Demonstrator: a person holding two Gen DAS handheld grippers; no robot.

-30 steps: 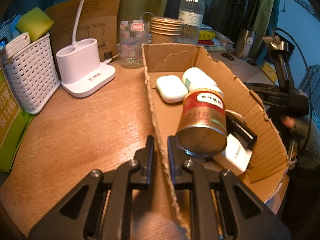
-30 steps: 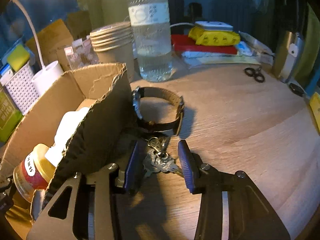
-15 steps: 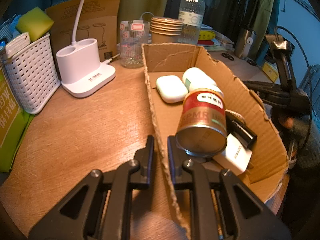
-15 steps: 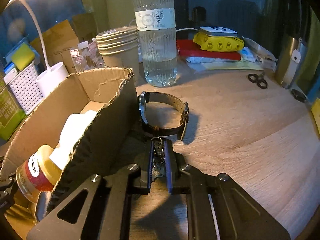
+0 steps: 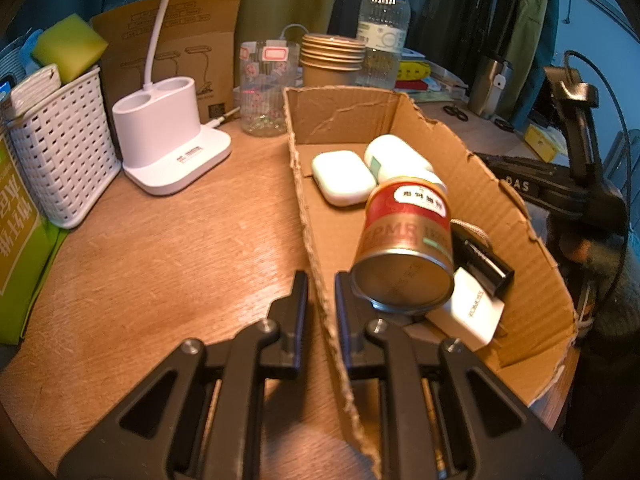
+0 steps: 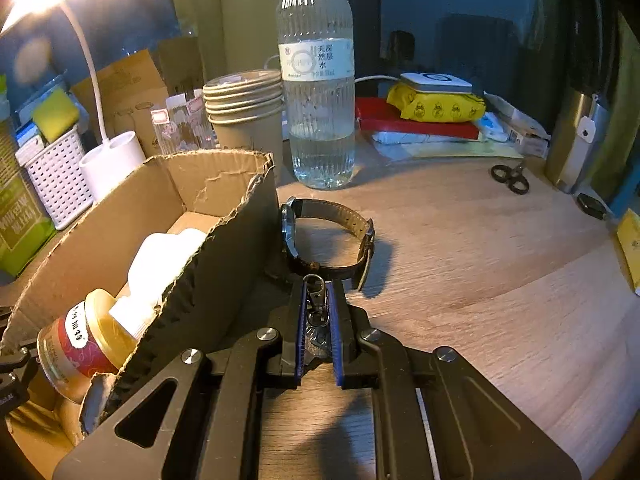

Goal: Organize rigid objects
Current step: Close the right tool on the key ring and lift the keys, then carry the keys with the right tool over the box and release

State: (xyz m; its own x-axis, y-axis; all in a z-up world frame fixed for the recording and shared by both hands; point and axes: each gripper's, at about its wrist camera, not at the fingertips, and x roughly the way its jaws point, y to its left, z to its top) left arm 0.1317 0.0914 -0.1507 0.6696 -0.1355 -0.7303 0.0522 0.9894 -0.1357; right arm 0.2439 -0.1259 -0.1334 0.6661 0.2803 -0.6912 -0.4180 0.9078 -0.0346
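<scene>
Right wrist view: right gripper (image 6: 317,312) angled down, jaws clamping the keys (image 6: 316,312); left pinches the box wall (image 5: 320,300).

Left hand-held gripper (image 5: 321,300): angled downward, jaws pinched on the cardboard box wall (image 5: 316,280). Right hand-held gripper (image 6: 317,312): angled downward, blue pads (image 6: 301,328) clamped on a key bunch (image 6: 316,316).

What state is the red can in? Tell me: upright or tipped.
Tipped: the red can lies on its side in the cardboard box, base facing the camera.
</scene>
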